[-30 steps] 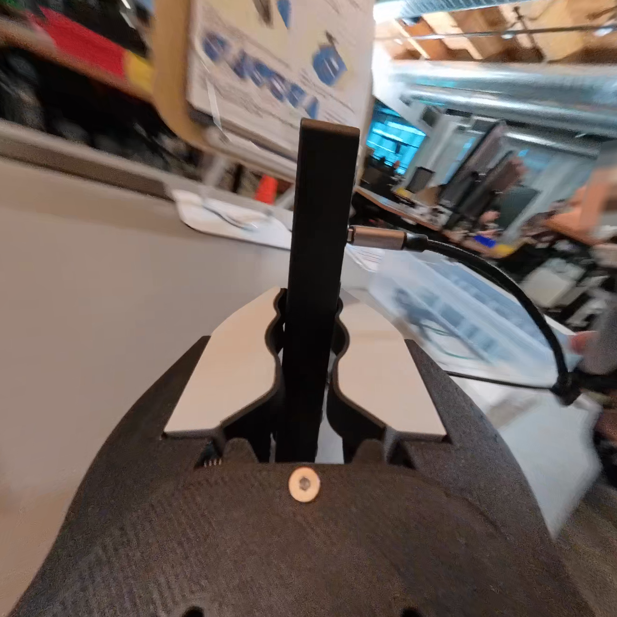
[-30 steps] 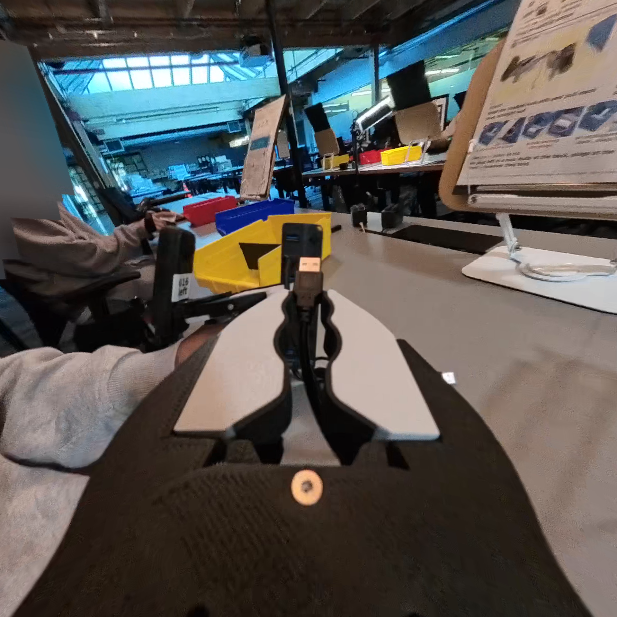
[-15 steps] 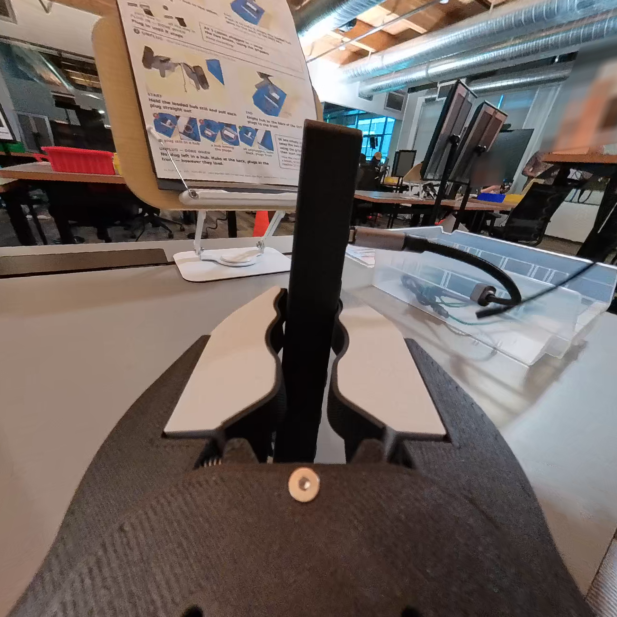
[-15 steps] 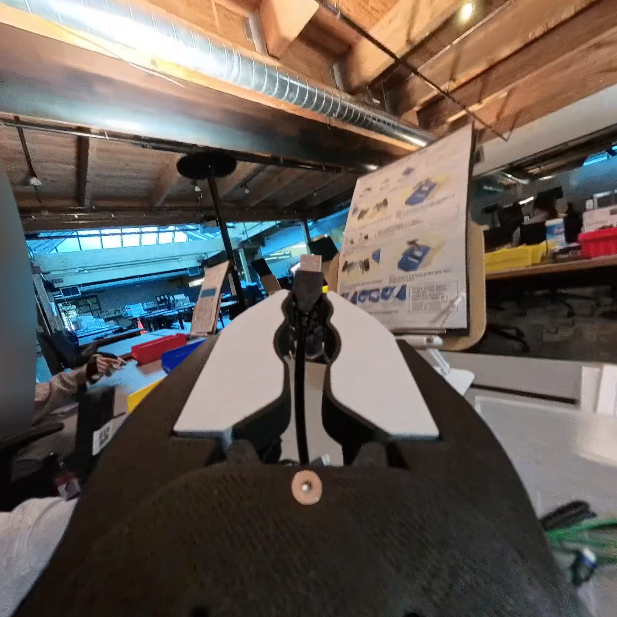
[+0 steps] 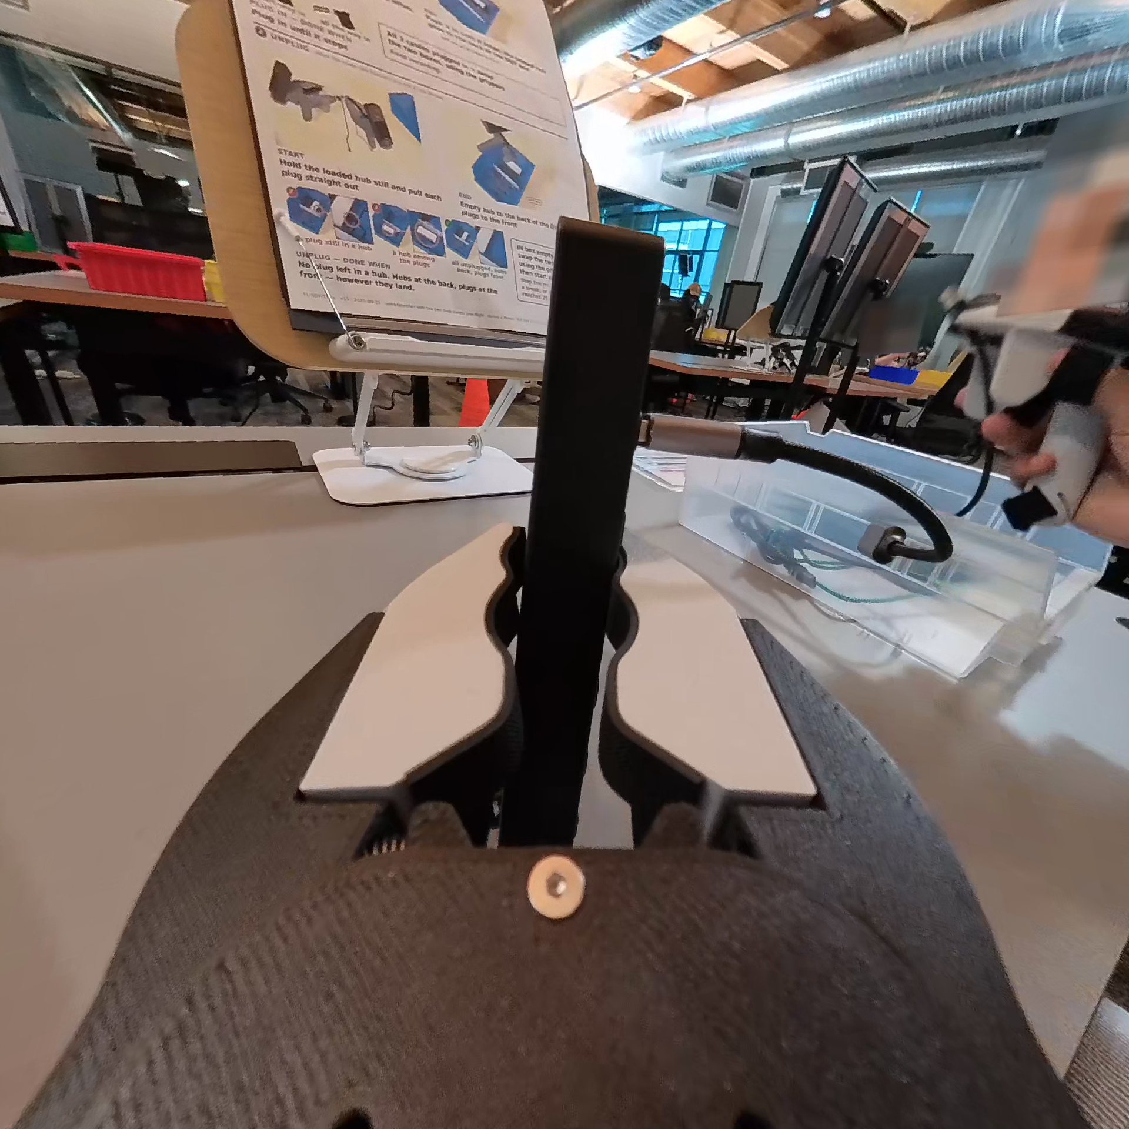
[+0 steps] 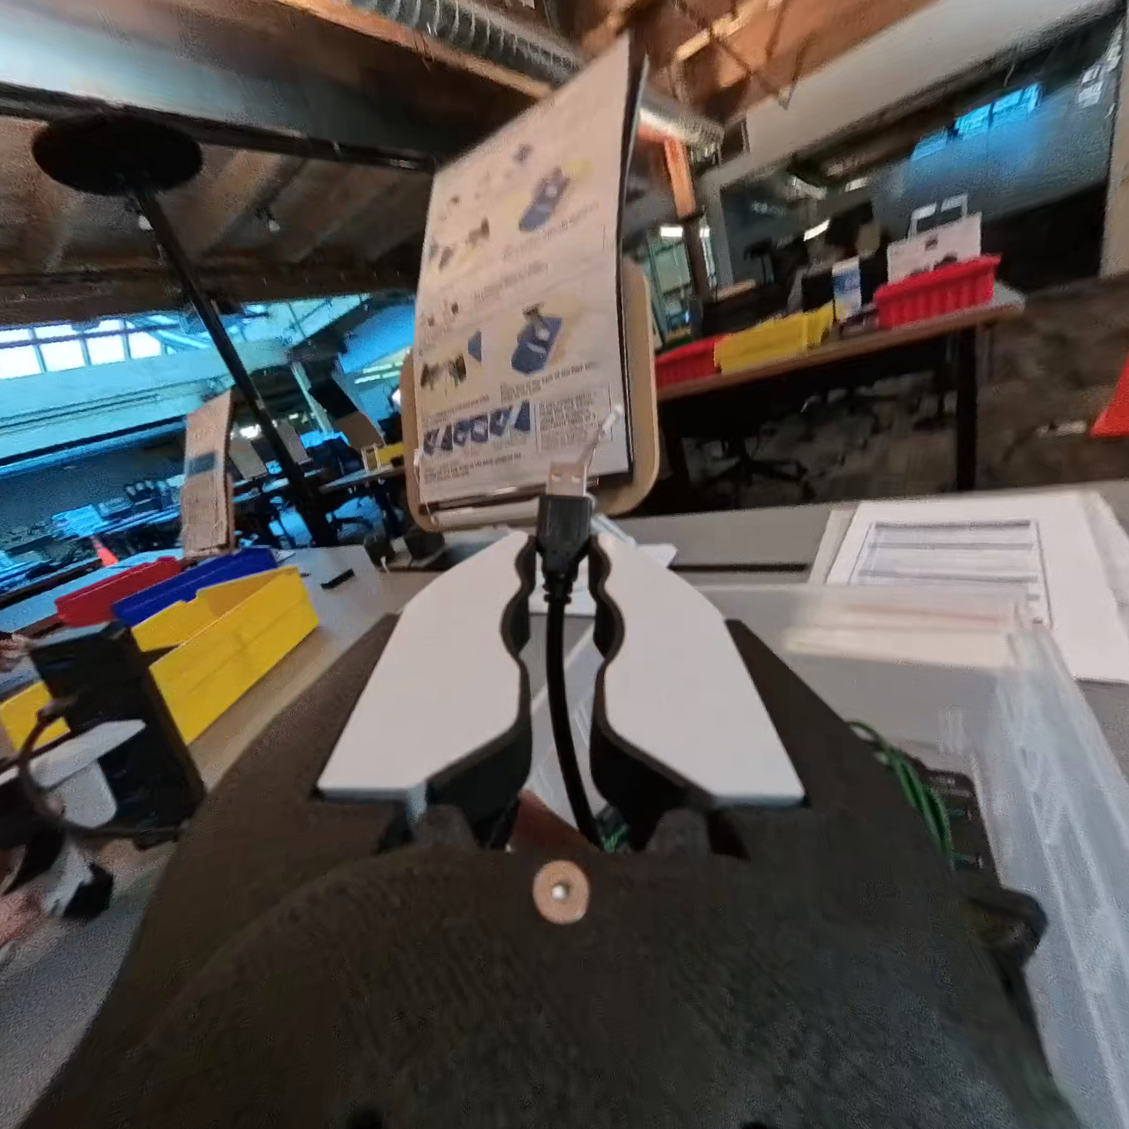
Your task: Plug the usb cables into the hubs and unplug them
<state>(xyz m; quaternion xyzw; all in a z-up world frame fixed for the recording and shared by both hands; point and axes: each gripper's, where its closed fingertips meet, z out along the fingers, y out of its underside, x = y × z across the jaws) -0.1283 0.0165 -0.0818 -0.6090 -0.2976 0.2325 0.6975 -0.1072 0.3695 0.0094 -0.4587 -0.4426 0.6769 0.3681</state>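
My left gripper (image 5: 565, 568) is shut on a long black USB hub (image 5: 586, 464) that stands upright between its fingers. A short black cable with a grey metal plug (image 5: 696, 437) sits in the hub's right side and curls down to a loose grey end (image 5: 880, 540). My right gripper (image 6: 562, 544) is shut on a black USB cable (image 6: 562, 550); its silver plug (image 6: 565, 476) points forward past the fingertips. In the left wrist view the right gripper (image 5: 1038, 421) is held in a hand above the clear bin. The hub also shows at the left of the right wrist view (image 6: 104, 702).
A clear plastic bin (image 5: 916, 599) with black and green cables lies on the grey table, right of the hub; it also shows in the right wrist view (image 6: 1008, 733). An instruction sheet on a white stand (image 5: 415, 183) is at the back. Yellow, blue and red bins (image 6: 226, 629) stand left. My right fingertips sit around 35 centimeters from my left ones.
My right gripper swung with the cable from in front of the hub, up and over to above the clear bin. The left gripper turned with the hub toward the instruction stand.
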